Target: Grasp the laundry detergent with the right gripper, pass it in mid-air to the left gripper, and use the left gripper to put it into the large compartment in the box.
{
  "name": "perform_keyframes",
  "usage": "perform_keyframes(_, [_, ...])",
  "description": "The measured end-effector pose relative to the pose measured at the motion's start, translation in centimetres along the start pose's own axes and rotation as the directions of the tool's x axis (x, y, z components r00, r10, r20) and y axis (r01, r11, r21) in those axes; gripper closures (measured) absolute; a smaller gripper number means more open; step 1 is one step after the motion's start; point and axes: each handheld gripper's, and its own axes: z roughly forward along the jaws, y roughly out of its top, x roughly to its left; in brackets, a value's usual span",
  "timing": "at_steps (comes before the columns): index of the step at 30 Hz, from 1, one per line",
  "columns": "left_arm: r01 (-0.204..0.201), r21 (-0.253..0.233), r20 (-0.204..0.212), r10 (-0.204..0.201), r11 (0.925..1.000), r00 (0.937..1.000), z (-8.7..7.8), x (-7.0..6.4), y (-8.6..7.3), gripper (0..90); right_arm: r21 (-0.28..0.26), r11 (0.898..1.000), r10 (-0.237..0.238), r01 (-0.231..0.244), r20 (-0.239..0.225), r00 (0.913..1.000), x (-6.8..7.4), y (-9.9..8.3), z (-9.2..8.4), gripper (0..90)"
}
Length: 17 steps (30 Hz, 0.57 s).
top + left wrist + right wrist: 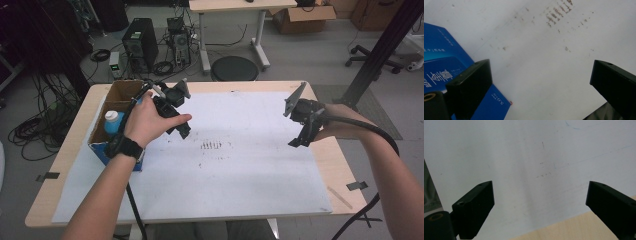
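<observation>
Left claw [181,131] hovers just beside the blue box [102,145] at the left edge of the surface [320,160], jaws spread wide, gripping nothing. In the left gripper view the box's printed blue side [441,67] sits right behind the left jaw, white sheet [536,62] between the jaws. Right claw [296,141] is well apart over the sheet's right side, jaws also spread, empty.

Step looks like a reach into the box for the bottle [113,121].
- Swing the left claw back over the box opening, come down vertical, keep jaws clear of the cardboard walls.
- Pinch the neck just under the cap; the body may be slick.
- Right claw could steady the box wall if it slides.

Bottle: white cap, light blue body, standing upright inside the box near its front. Rest of it hidden by the walls.
</observation>
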Motion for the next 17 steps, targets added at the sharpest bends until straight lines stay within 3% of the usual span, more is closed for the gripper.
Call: perform_keyframes(17, [-0.028,-0.005,0.021,0.028,0.9996,0.9994,0.00,-0.66,0.27,4.7,0.004,1.000,0.002,-0.002,0.003,1.0000,0.12,-0.28,0.05,8.1])
